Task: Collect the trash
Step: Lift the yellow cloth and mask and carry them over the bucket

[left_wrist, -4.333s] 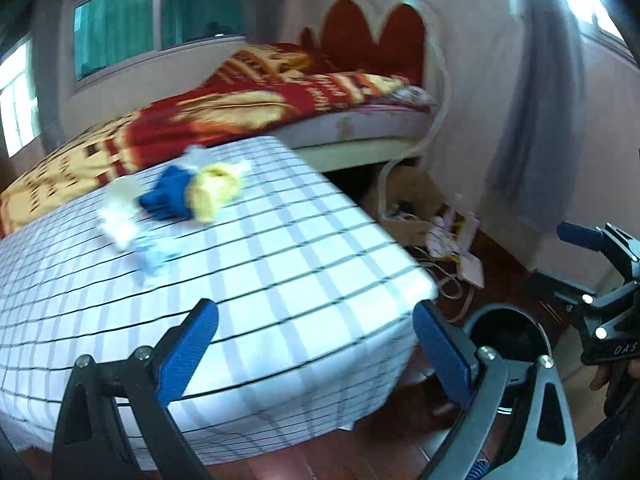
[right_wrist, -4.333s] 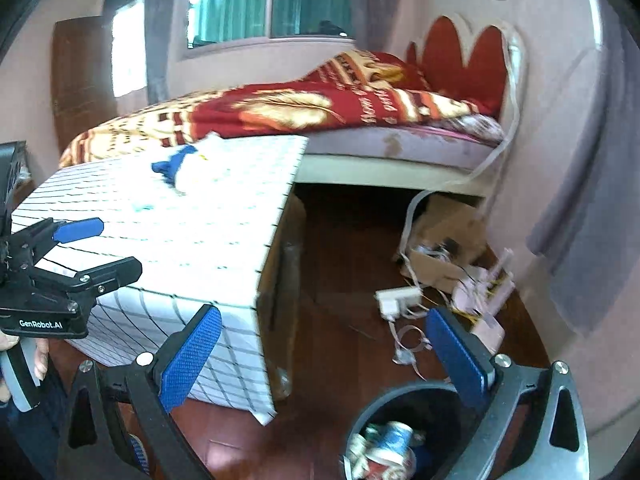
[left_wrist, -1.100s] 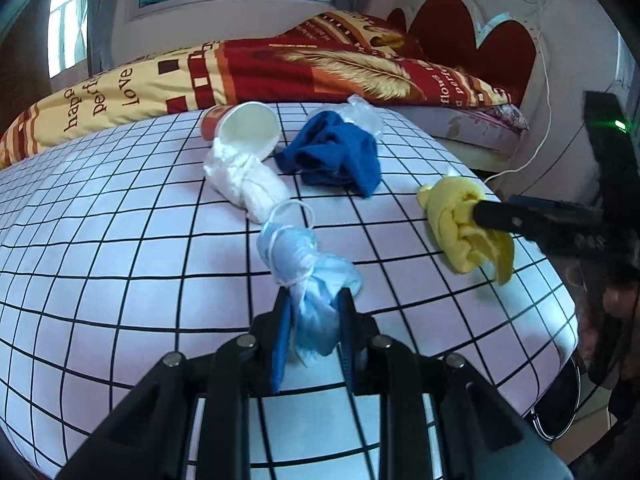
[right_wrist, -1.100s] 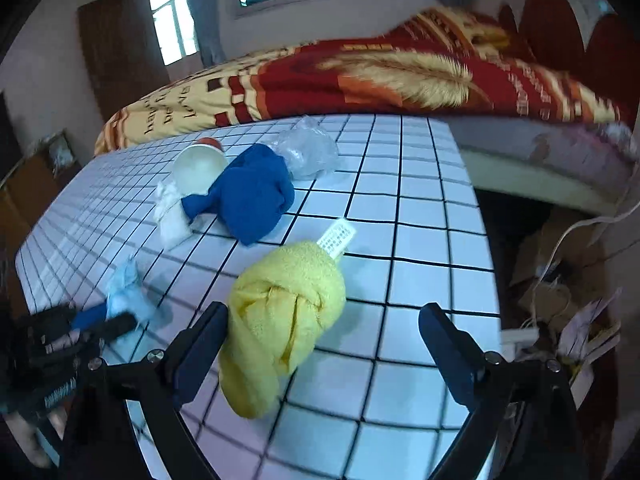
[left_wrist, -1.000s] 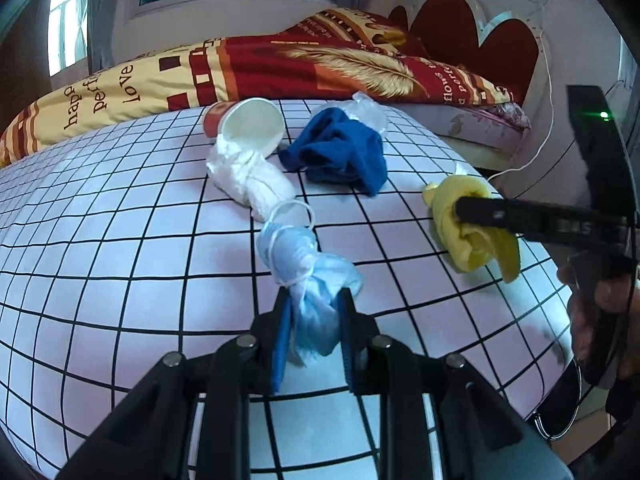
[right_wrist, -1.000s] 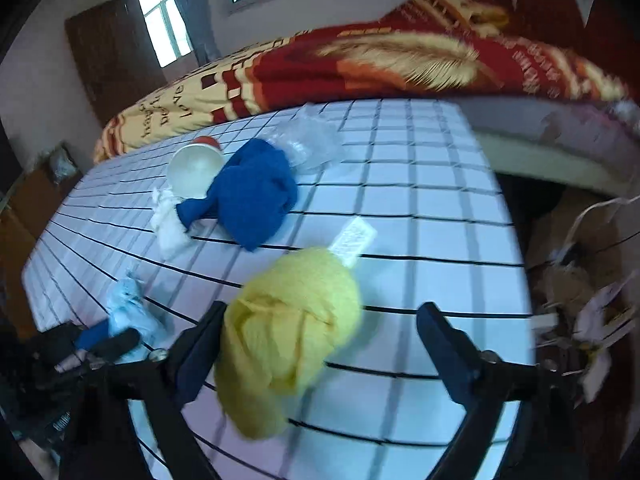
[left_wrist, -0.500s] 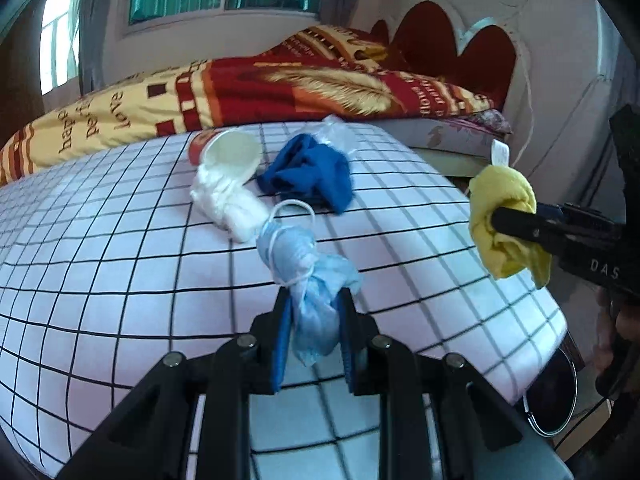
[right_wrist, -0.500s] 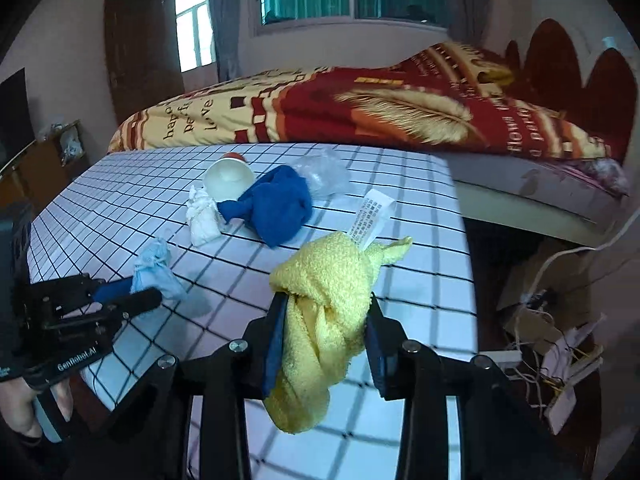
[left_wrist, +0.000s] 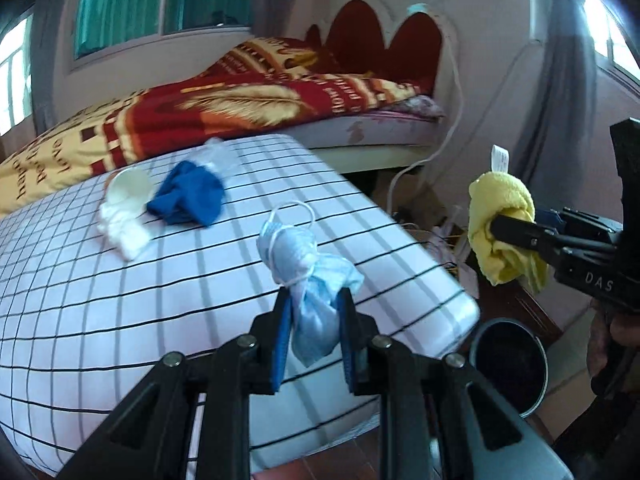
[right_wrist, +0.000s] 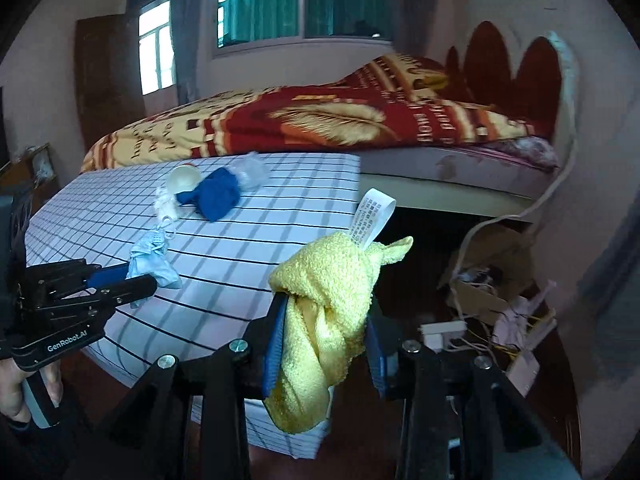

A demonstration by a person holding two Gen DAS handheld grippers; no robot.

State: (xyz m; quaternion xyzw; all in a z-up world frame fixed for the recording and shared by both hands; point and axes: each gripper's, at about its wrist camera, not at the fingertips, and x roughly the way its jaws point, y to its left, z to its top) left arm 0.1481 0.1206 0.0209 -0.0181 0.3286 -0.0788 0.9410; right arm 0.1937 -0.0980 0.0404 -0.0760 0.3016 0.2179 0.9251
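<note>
You're pinching the crumpled blue face mask (left_wrist: pixel 311 280) in your left hand-held gripper (left_wrist: pixel 313 340), lifted off the checkered counter (left_wrist: pixel 120 320). Your right hand-held gripper (right_wrist: pixel 325 346) is clamping the yellow towel (right_wrist: pixel 326 304) above the black bin (left_wrist: pixel 508 364).

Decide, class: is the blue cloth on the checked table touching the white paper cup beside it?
Cannot tell. In both wrist views the blue cloth lies right against the white paper cup on the table, but motion blur hides whether they meet or a sliver of gap remains.
</note>
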